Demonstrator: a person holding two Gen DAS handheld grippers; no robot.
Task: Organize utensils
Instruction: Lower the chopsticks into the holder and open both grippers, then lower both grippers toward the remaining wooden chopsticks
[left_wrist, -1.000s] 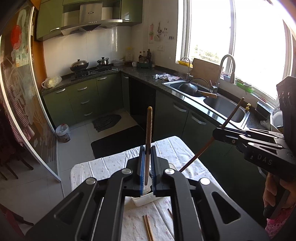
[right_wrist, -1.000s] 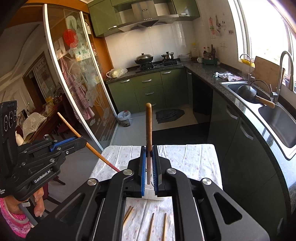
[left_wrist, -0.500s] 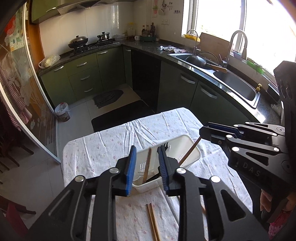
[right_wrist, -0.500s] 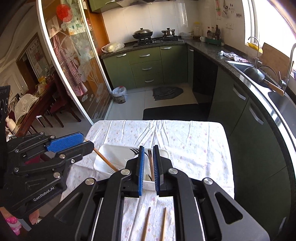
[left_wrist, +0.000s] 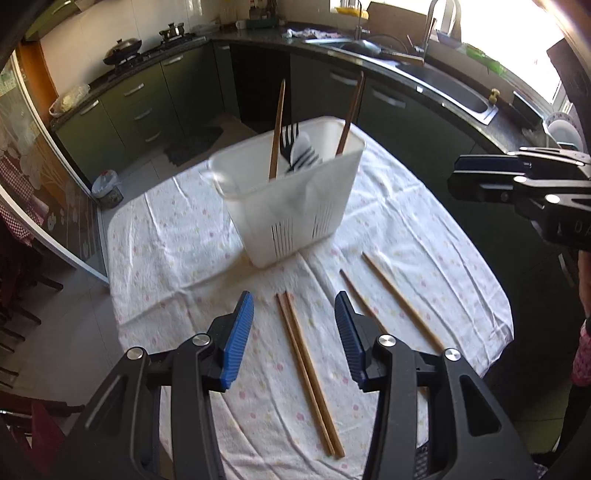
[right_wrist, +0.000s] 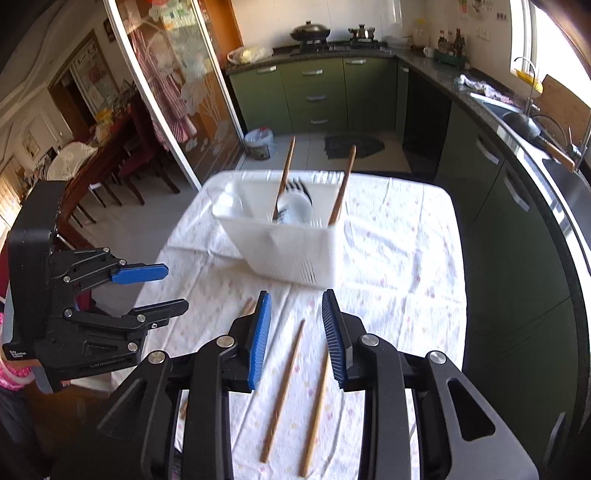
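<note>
A white plastic utensil holder (left_wrist: 295, 206) (right_wrist: 291, 243) stands on the clothed table. Two wooden chopsticks (left_wrist: 277, 125) (right_wrist: 284, 173) lean upright in it beside a black fork (left_wrist: 290, 138) and a white spoon (right_wrist: 295, 210). My left gripper (left_wrist: 293, 332) is open and empty above a pair of chopsticks (left_wrist: 308, 376) lying on the cloth. My right gripper (right_wrist: 295, 332) is open and empty above two loose chopsticks (right_wrist: 284, 384). Each gripper shows in the other's view, the right one (left_wrist: 517, 181) and the left one (right_wrist: 147, 291).
The table has a white flowered cloth (left_wrist: 177, 258). Two more loose chopsticks (left_wrist: 399, 299) lie right of the left gripper. Green kitchen cabinets (right_wrist: 317, 92) and a sink counter (left_wrist: 443, 85) stand beyond the table. A glass sliding door (right_wrist: 173, 92) is to the left.
Both grippers held a chopstick upright a second ago. They lowered them into the holder, opened, and pulled back toward the near side of the table, now low over the loose chopsticks.
</note>
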